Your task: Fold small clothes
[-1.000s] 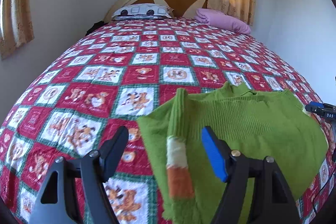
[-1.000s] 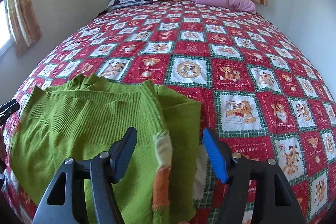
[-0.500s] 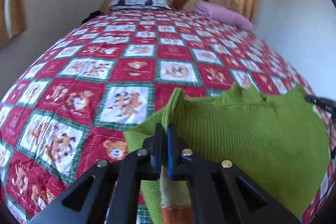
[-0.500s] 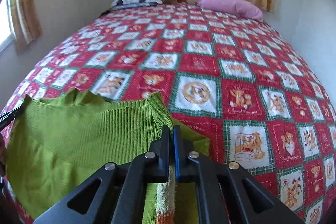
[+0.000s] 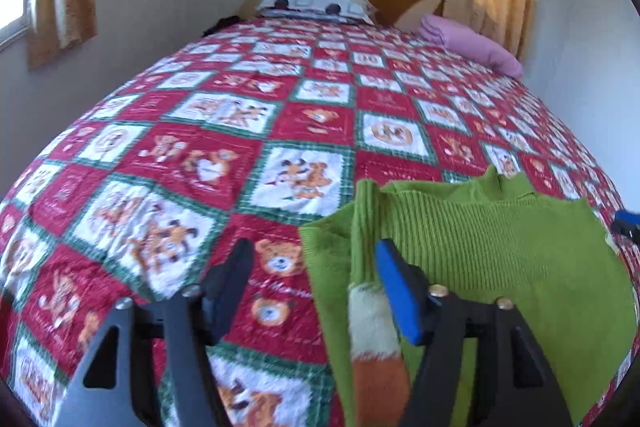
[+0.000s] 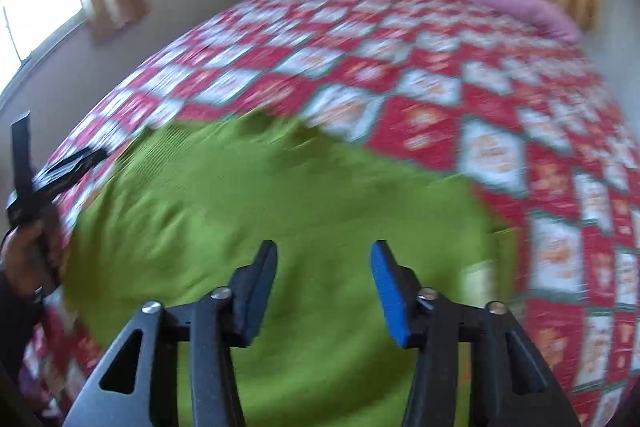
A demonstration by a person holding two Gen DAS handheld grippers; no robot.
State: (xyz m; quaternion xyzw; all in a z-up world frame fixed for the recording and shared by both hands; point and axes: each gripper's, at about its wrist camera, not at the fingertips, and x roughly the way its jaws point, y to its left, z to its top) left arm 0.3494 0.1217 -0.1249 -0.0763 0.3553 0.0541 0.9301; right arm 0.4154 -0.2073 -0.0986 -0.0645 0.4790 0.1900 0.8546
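Note:
A green knit sweater [image 5: 500, 251] lies flat on the quilted bed [image 5: 312, 123]. One of its sleeves is folded in over the body, showing a white and orange cuff [image 5: 372, 331]. My left gripper [image 5: 314, 267] hovers over that sleeve, its jaws opening. The cuff lies loose beside the blue pad [image 5: 396, 291], with neither pad pressing on it. In the blurred right wrist view my right gripper [image 6: 322, 267] hangs above the sweater's body [image 6: 280, 195]. Its jaws are opening with nothing between them. The other cuff [image 6: 480, 275] shows pale to its right.
A patterned pillow [image 5: 316, 5] and a pink pillow [image 5: 472, 45] lie by the headboard. Walls and curtains close in both sides of the bed. A person's hand [image 6: 20, 251] holding the left gripper shows at the left edge of the right wrist view.
Both grippers closed on a sleeve half a second ago and now stand open with the sleeves released. The right gripper has swung left over the sweater's body.

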